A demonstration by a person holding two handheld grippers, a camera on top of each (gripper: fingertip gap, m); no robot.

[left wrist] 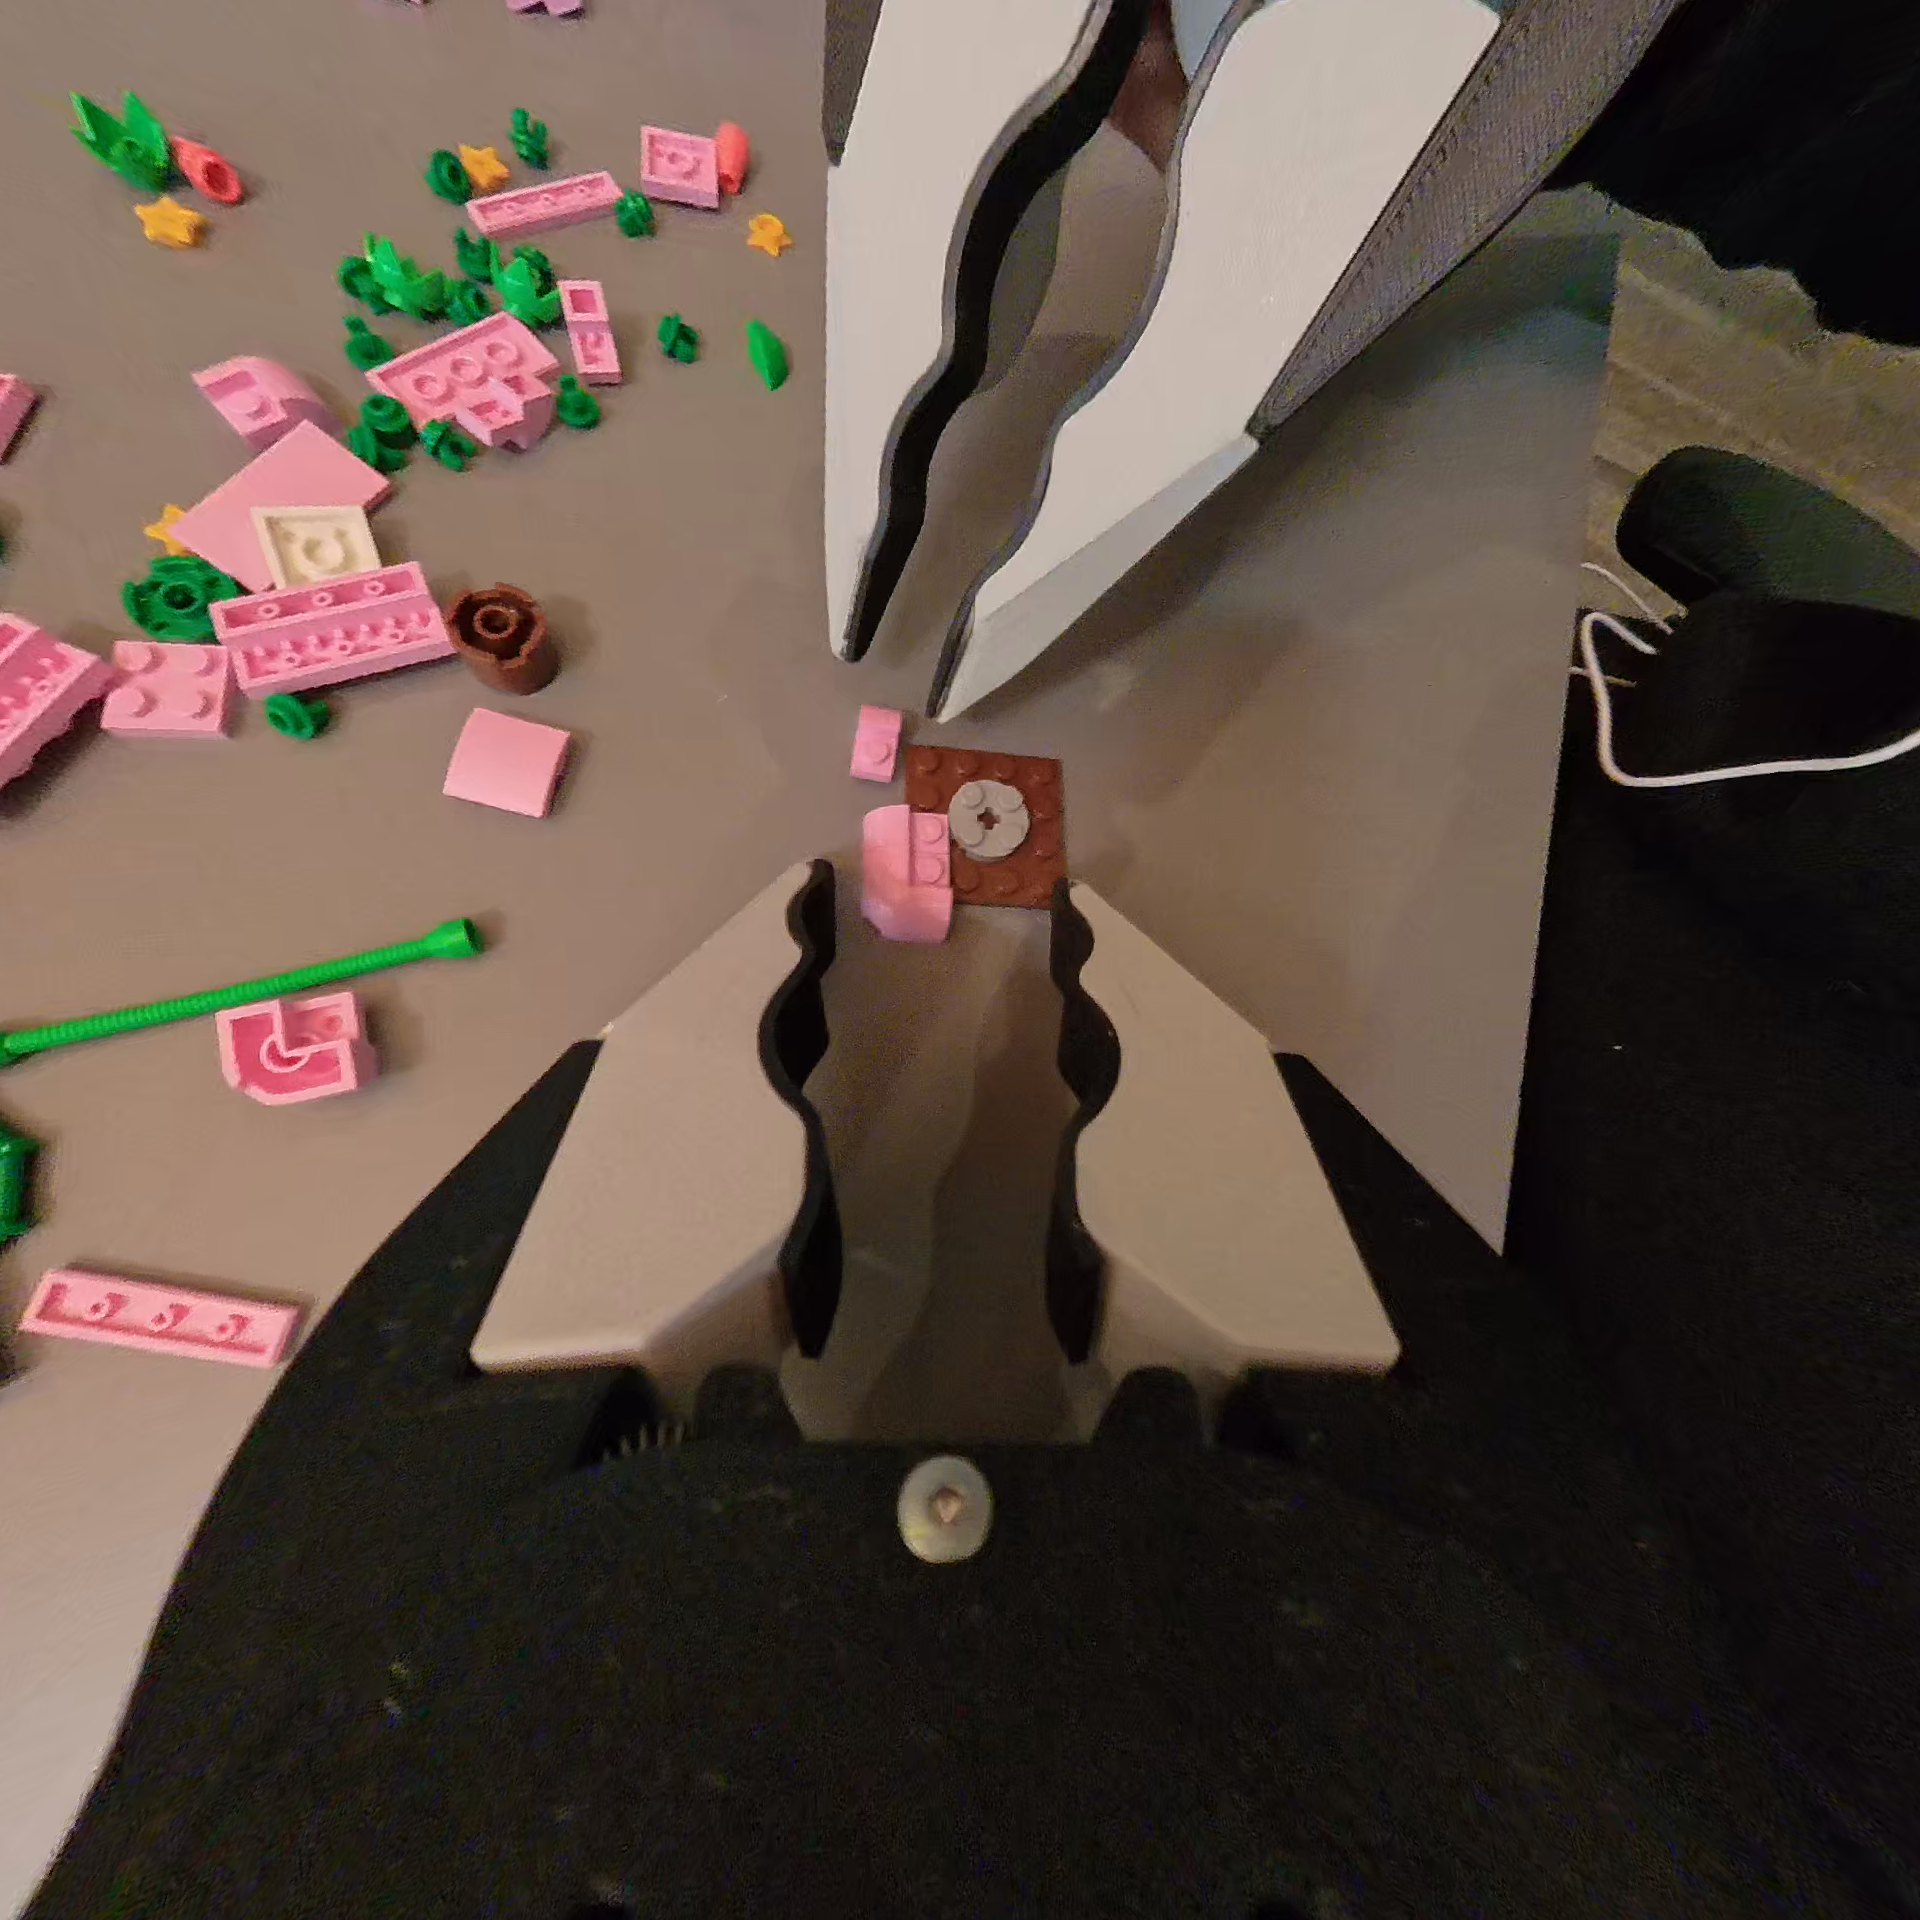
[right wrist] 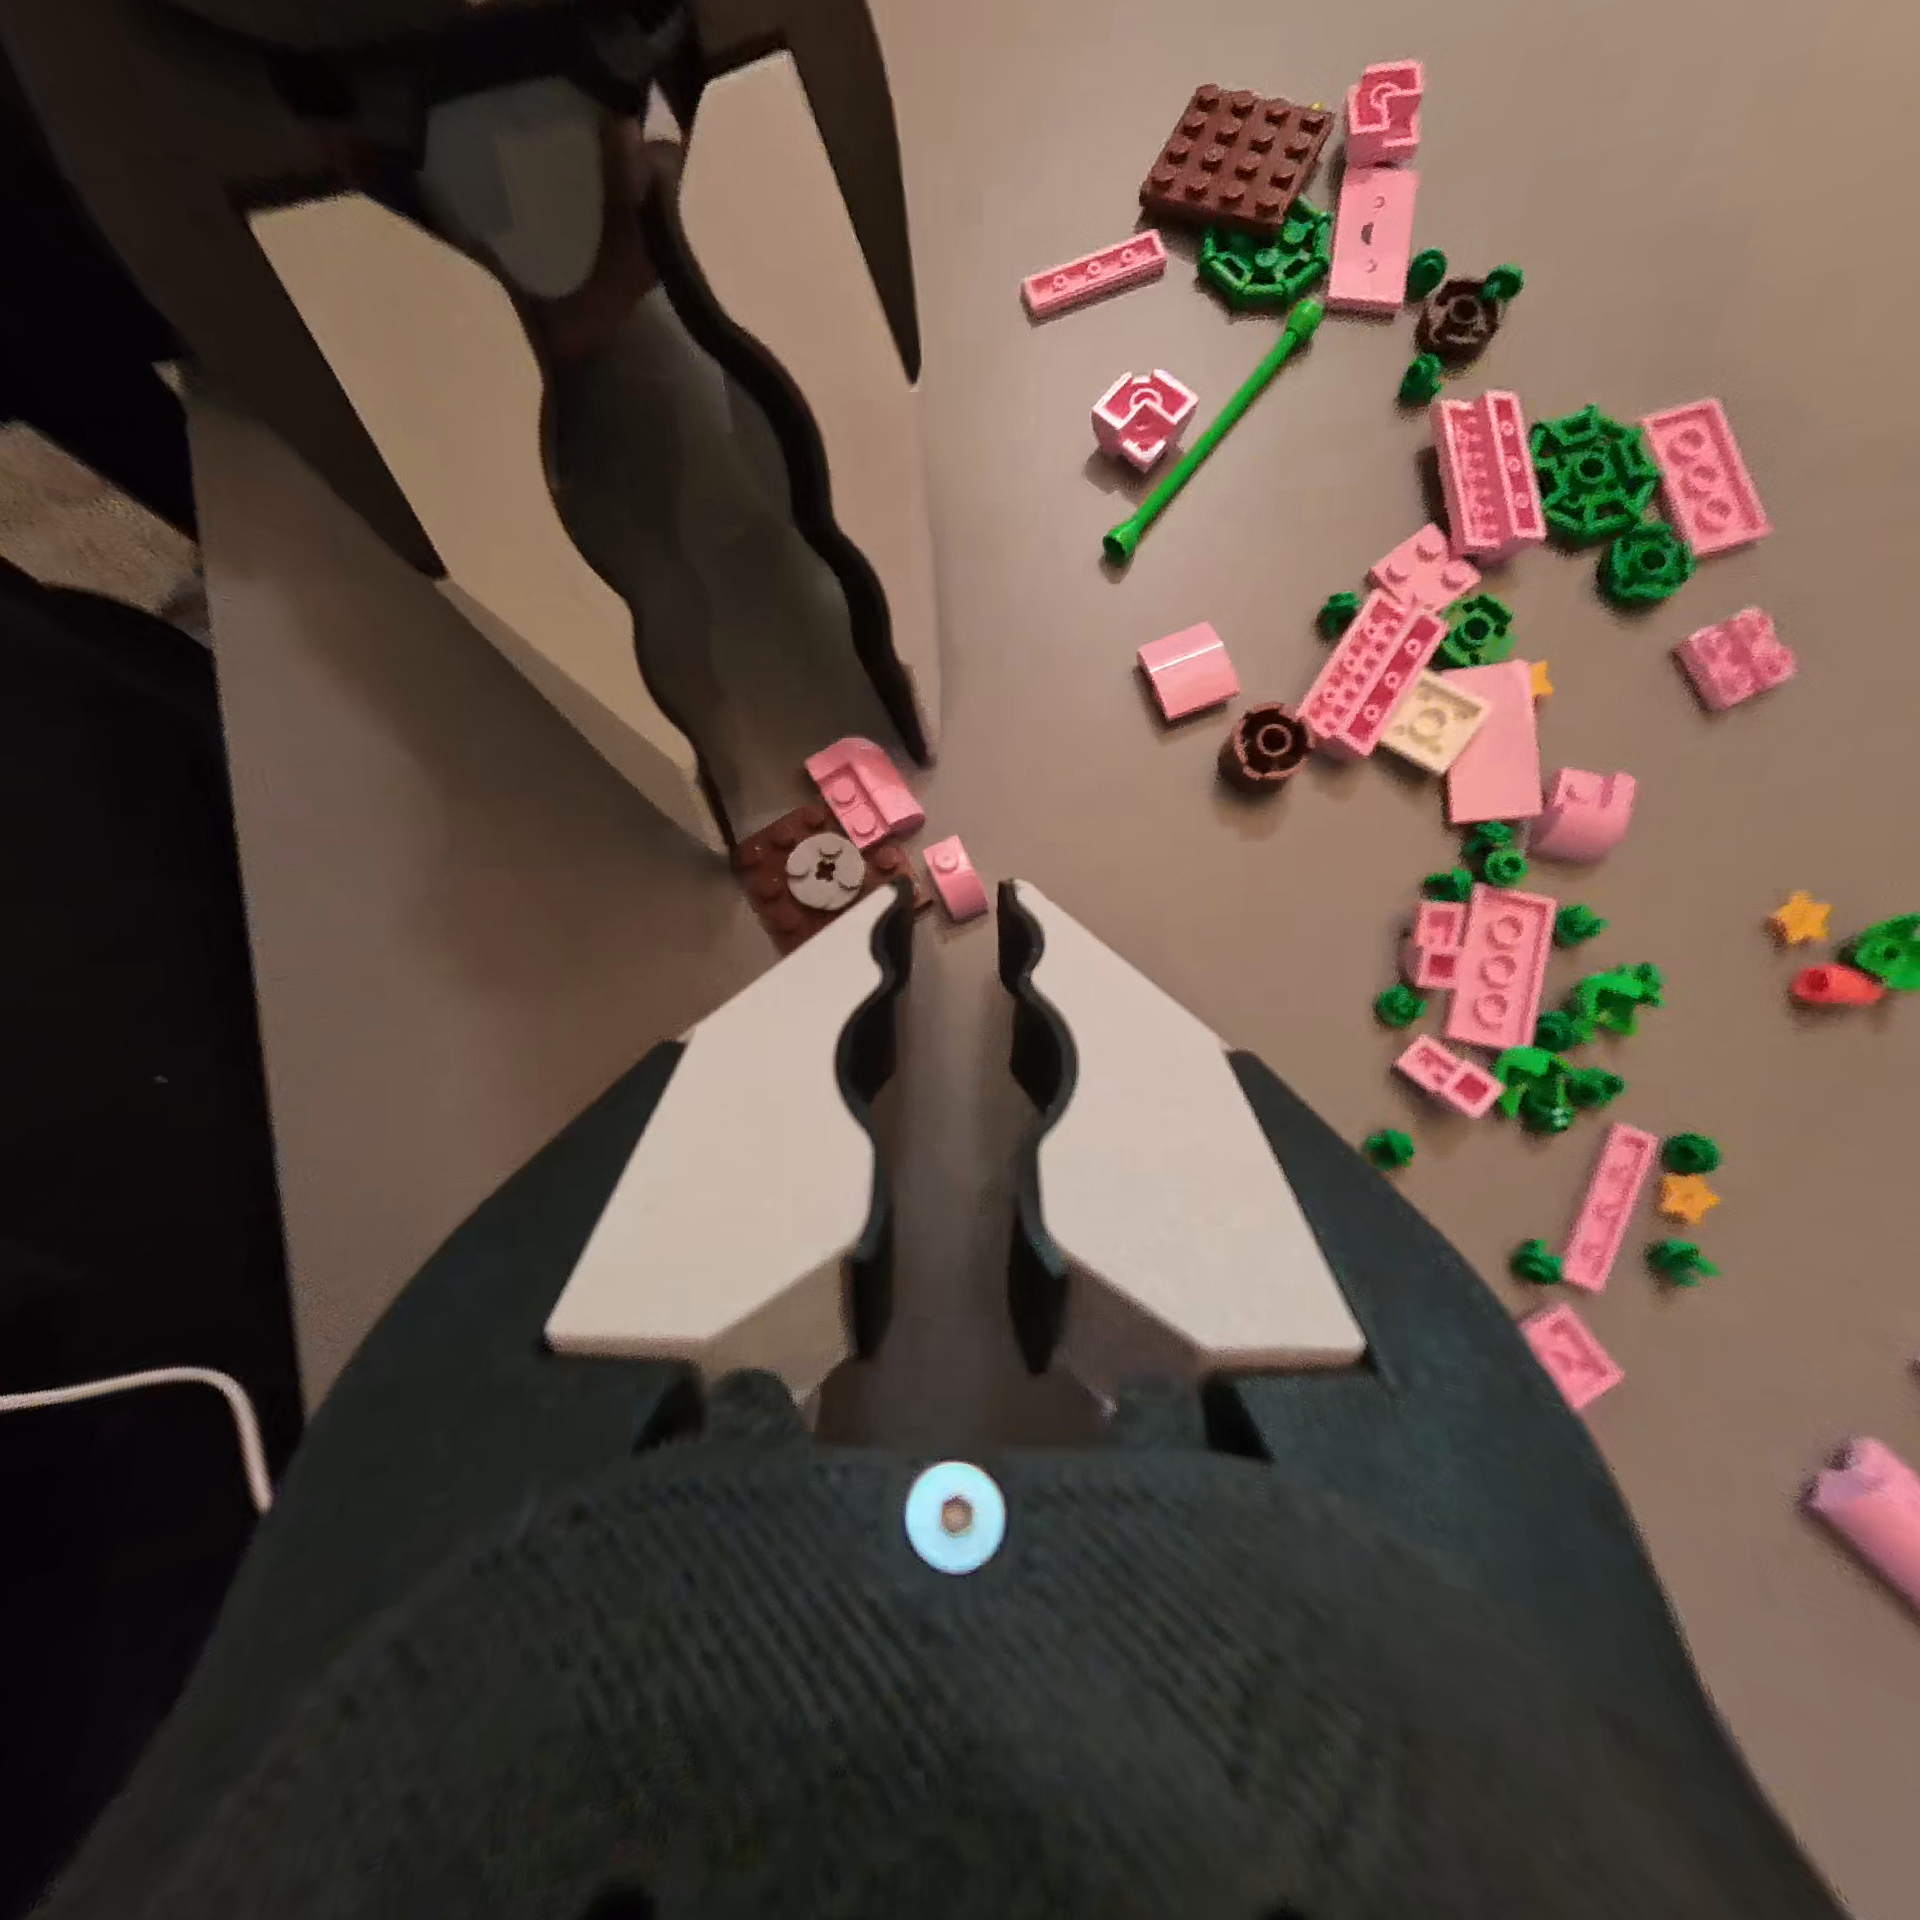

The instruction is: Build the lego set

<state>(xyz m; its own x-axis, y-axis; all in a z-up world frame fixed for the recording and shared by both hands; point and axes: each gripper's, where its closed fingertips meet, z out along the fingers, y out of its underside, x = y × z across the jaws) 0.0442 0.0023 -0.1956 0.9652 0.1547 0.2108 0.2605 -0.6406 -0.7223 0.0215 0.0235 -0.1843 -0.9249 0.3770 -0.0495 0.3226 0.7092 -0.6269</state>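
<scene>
**A:** Closing in from both sides now. The left gripper [left wrist: 940,883] hangs just short of the brown plate [left wrist: 987,826], claw spread with nothing between the fingers, and the right gripper [right wrist: 951,894] faces it from across the build, claw also spread and empty, though narrower.

**B:** And the build itself?

**A:** Small so far. The brown plate lies flat on the grey table [left wrist: 665,831] near its edge, with a grey round plate [left wrist: 989,819] seated on its studs in the middle. A pink curved brick [left wrist: 906,871] sits at the plate's edge; whether it is pressed on or only leaning there, I cannot tell.

**B:** That little loose one?

**A:** A small pink piece [right wrist: 954,876] lies on the table just beside the plate's corner, right at the right gripper's fingertips. I'd judge that's the piece in hand: an early step, pink bricks going round the base.

**B:** So what does the next move call for?

**A:** The right claw pinches that small piece squarely while the left steadies the plate, otherwise the plate will likely skate when pressed. Plenty remains: the pile of pink bricks [right wrist: 1496,956], green leaves [right wrist: 1590,478] and the green stem [right wrist: 1210,426] lies well apart, untouched.
</scene>
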